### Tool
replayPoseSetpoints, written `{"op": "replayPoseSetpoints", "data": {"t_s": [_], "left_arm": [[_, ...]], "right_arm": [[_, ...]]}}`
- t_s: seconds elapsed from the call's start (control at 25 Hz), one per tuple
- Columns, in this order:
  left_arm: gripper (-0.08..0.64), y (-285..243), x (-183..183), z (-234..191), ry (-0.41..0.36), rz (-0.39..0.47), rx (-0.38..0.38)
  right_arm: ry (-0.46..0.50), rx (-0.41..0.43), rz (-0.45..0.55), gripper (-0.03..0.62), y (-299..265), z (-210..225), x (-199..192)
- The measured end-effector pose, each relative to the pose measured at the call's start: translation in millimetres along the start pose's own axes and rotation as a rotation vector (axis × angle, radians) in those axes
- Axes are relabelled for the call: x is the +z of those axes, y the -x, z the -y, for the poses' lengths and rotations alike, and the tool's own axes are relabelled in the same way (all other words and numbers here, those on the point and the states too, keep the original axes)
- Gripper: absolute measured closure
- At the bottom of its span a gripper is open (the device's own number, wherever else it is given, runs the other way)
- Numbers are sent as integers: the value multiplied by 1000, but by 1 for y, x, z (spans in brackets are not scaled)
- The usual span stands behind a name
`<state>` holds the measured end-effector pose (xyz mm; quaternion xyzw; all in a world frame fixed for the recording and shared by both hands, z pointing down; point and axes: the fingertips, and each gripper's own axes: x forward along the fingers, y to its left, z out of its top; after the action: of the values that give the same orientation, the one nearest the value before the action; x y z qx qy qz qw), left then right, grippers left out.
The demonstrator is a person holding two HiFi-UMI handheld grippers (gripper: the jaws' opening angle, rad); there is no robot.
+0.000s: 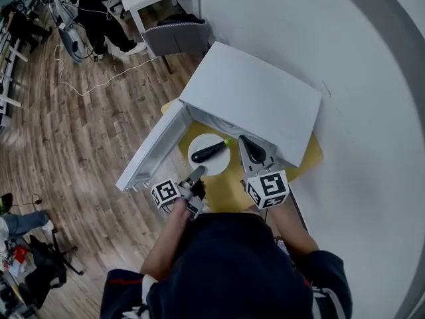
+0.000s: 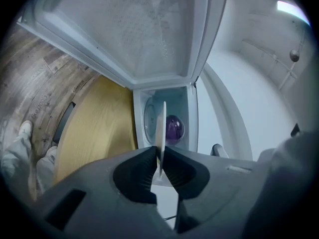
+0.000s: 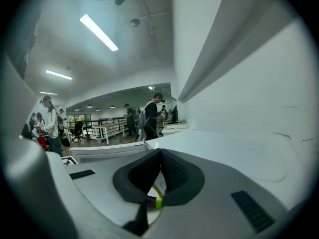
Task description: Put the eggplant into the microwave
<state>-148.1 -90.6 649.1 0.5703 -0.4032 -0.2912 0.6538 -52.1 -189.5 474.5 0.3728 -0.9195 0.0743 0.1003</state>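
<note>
Person: dark top and both forearms fill the bottom of the head view, with a gripper in each hand.
Left gripper (image 1: 198, 172): clenched on the near rim of a white plate (image 1: 220, 163). Its own view shows the pads pinching the plate, which is seen edge-on (image 2: 161, 121).
Right gripper (image 1: 244, 140): jaws closed tip to tip with nothing between them (image 3: 160, 153). It sits just right of the plate, at the mouth of the microwave (image 1: 259, 98).
Eggplant (image 1: 211, 150): dark purple, lying on the plate with its green stem (image 1: 229, 141) toward the right gripper. In the left gripper view it shows as a purple bulge (image 2: 173, 128) against the plate's face.
Plate position: in front of the microwave opening and not yet inside, between the open door and the right gripper.
Door (image 1: 151, 153): white, swung open to the left.
Table (image 1: 226, 186): yellow top under the microwave and plate.
Floor (image 1: 66, 131): wood planks, with a white cable lying across them.
Background: people stand among desks in the right gripper view.
</note>
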Motion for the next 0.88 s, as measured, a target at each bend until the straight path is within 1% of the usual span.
{"op": "replayPoseSetpoints", "data": {"t_s": [0.2,0.32,0.44,0.6,0.88], "left_arm": [[526,-20,-1,-10,3,-83,0],[526,-33,1,-19,17,-118,0],[525,-46,5,-23,6,-145,3],[525,-62,12,-29,6,-162,2],[525,-83,16,-38,19,-179,0]], "right_arm": [[0,-51,-19,580,2,8,-4],[-4,-78,-30,580,4,12,-10],[-4,-101,-40,580,5,17,-13],[-8,-129,-53,580,7,23,-16],[-13,-148,-72,580,6,31,-20]]}}
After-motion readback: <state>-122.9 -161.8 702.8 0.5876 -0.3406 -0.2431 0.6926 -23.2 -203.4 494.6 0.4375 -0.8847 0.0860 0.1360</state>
